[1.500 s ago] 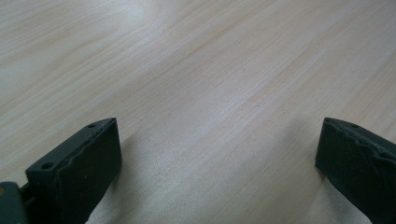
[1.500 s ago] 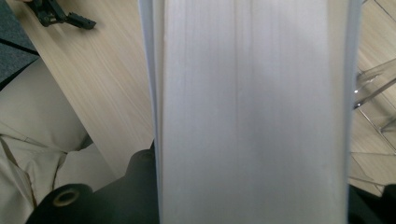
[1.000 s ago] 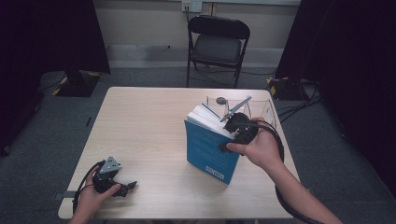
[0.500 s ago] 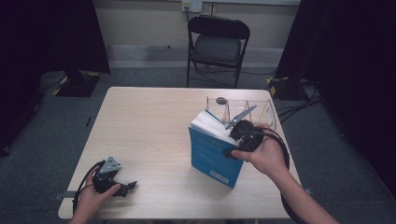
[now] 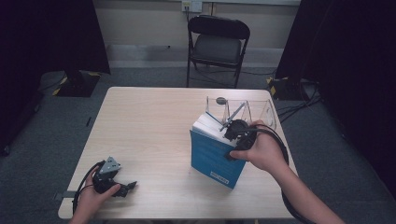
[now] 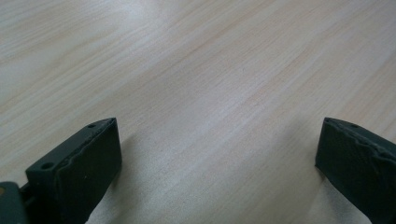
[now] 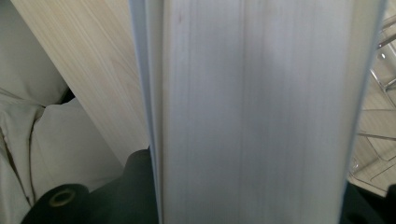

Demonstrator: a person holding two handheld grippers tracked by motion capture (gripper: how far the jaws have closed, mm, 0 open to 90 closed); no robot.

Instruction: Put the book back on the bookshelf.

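High view: the right gripper (image 5: 233, 135) clamps a blue book (image 5: 212, 156) standing upright on the table (image 5: 149, 121), just in front of a clear rack (image 5: 247, 112). The left gripper (image 5: 119, 186) rests far left of the book.

Left gripper view: its 2 jaws gape wide over bare wood.

Right gripper view: the book's page edges (image 7: 252, 112) sit between the jaws.

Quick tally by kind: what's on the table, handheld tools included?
Blue book: 1
Clear plastic rack: 1
Handheld tools: 2, left tool open, resting on the table; right tool shut on the book
Small dark round thing by the rack, too small to identify: 1
Total: 5
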